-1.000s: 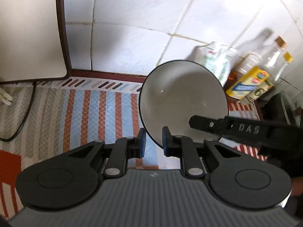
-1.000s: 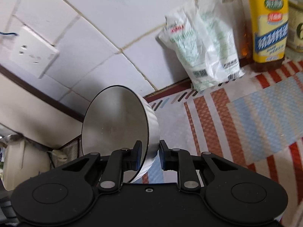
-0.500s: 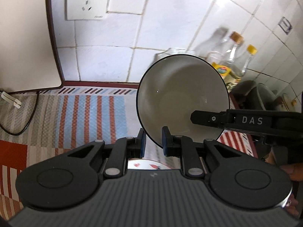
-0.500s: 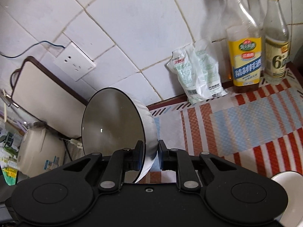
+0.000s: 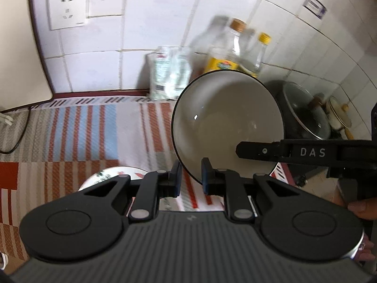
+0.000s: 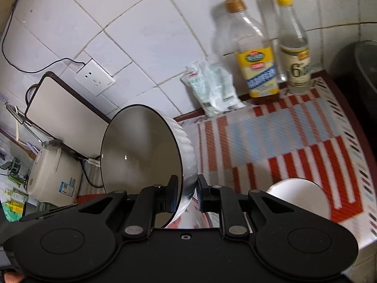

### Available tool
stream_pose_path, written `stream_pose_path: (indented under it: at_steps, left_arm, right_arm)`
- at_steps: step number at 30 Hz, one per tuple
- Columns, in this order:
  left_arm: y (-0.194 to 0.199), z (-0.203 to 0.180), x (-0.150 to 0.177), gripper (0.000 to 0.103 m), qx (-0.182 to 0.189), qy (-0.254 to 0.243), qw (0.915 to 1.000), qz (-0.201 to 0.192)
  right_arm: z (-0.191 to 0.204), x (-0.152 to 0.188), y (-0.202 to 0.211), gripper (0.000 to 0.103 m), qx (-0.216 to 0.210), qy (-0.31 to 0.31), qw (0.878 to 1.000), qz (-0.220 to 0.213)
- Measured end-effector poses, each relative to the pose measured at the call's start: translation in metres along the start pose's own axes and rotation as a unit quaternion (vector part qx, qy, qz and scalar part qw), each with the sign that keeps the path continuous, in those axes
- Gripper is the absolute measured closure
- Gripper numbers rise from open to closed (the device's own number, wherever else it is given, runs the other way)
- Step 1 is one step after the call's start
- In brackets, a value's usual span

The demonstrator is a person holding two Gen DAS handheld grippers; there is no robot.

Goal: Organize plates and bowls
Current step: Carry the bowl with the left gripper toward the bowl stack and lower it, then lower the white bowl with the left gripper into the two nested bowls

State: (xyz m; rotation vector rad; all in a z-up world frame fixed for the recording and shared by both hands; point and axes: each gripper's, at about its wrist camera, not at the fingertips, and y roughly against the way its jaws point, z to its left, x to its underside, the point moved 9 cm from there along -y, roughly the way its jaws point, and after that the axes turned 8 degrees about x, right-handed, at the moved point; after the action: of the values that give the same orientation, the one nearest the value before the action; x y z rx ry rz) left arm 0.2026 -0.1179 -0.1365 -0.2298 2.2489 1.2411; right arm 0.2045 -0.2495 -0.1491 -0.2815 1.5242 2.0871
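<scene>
Left wrist view. What does the left claw [image 5: 190,176] hold?
— It pinches the white bowl [image 5: 227,127] by its rim, above the striped mat [image 5: 94,129].
— And the right claw [image 6: 186,194]?
— It squeezes the same bowl's rim too.

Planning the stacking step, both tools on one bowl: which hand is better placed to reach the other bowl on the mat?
Right, probably: the other bowl sits just beside the right tool; the left tool has only a plate near.
</scene>
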Motion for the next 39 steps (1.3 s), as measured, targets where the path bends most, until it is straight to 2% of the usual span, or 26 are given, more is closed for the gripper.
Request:
stream_pose_path:
  at_steps: [8,15,25,29,33,39]
  left_arm:
    - [-0.022,-0.048,0.018,0.088,0.019,-0.024,0.9989,0.034]
    - [-0.067,-0.069,0.039,0.088,0.035,-0.026,0.9958,0.080]
    - [-0.124,-0.069,0.062,0.088,0.008,-0.016,0.9886,0.149]
    - [-0.135,-0.070,0.062,0.088,0.004,-0.015,0.9864,0.163]
    - [-0.144,-0.070,0.062,0.089,-0.003,-0.008,0.9868,0.162]
    - [-0.154,-0.066,0.063,0.088,0.005,0.019,0.9854,0.169]
  right_arm:
    - [-0.051,0.018,0.025,0.082,0.017,-0.029,0.999,0.016]
    - [-0.101,0.036,0.015,0.082,0.046,-0.065,0.996,0.037]
    - [-0.143,0.055,-0.024,0.082,0.067,-0.082,0.991,0.079]
    - [-0.150,0.057,-0.034,0.082,0.077,-0.074,0.990,0.088]
    - [-0.156,0.062,-0.044,0.081,0.097,-0.057,0.989,0.101]
    - [-0.161,0.059,-0.052,0.081,0.113,-0.041,0.986,0.113]
